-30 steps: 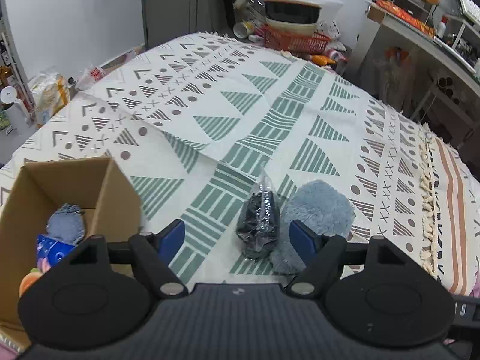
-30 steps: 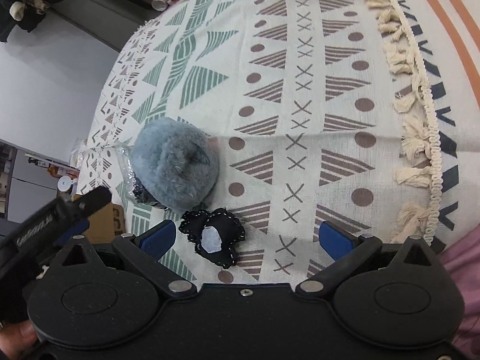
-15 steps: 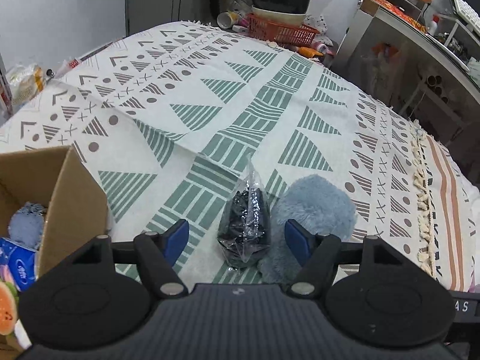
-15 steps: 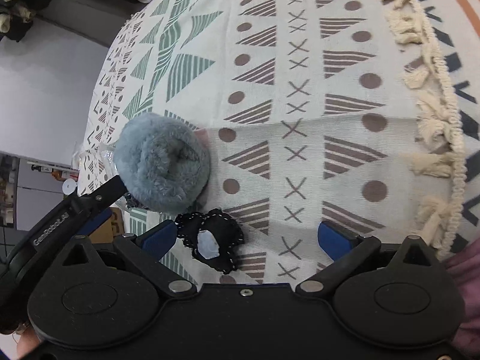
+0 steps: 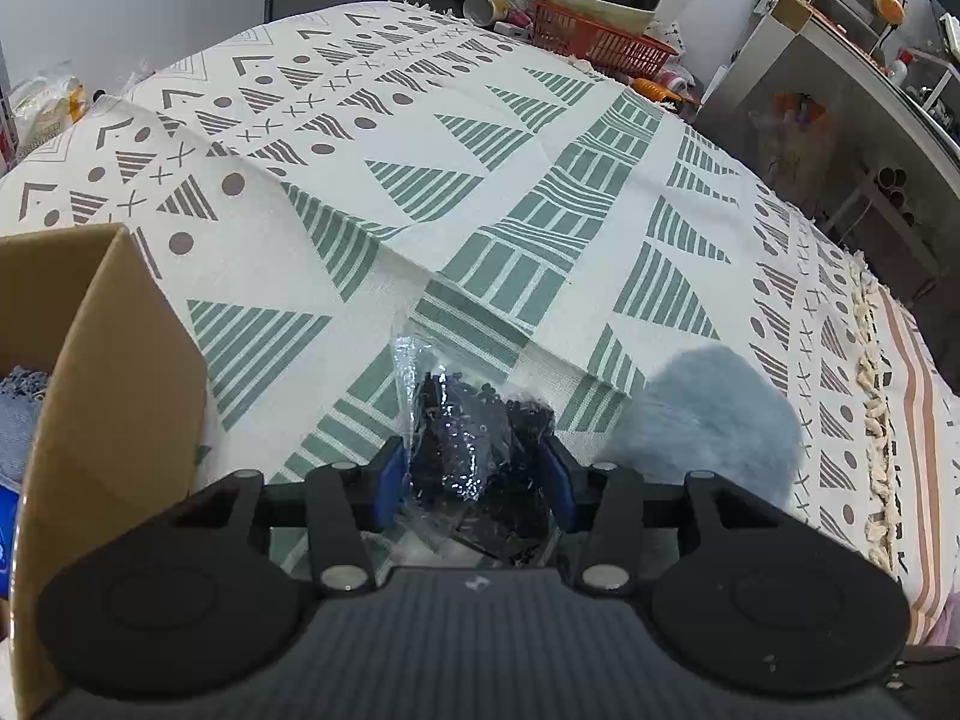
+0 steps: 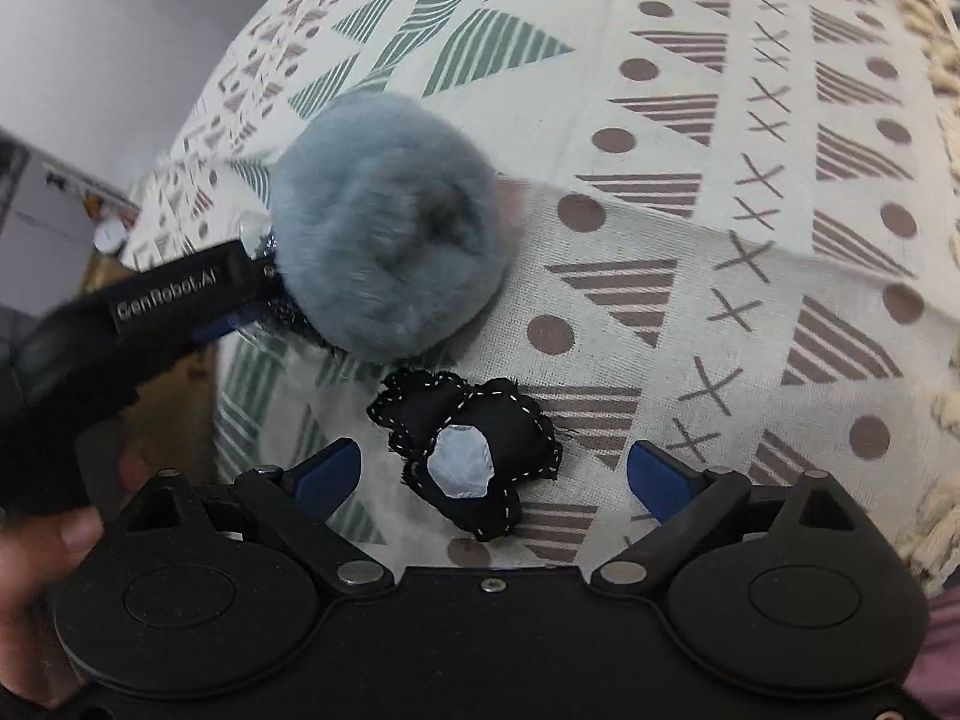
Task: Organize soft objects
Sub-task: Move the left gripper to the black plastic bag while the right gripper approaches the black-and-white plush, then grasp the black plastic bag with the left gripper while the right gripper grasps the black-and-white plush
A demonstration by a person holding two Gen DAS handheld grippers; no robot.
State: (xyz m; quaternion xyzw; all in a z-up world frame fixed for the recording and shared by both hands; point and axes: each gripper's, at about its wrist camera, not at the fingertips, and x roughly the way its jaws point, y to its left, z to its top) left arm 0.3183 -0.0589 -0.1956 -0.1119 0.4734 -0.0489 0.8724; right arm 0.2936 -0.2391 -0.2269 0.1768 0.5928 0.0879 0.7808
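A clear plastic bag of black bits [image 5: 474, 444] lies on the patterned cloth [image 5: 480, 192], and my left gripper [image 5: 472, 474] is shut on it, a blue pad pressing each side. A grey-blue fluffy ball [image 5: 714, 414] rests just right of the bag. In the right wrist view the fluffy ball [image 6: 390, 252] sits ahead, with the bag mostly hidden behind it. My right gripper [image 6: 495, 474] is open, its fingers either side of a black stitched soft piece with a pale patch [image 6: 474, 450]. An open cardboard box [image 5: 108, 372] at the left holds a blue knitted item [image 5: 21, 414].
An orange basket with stacked bowls [image 5: 600, 42] stands past the far edge of the cloth. A counter and shelves [image 5: 840, 60] rise at the right. The cloth's tasselled fringe [image 5: 870, 360] runs along its right side. A hand [image 6: 36, 540] holds the left tool.
My left gripper moved forward and down over the bag and its fingers closed onto it. The right gripper came closer to the black stitched piece and stayed open.
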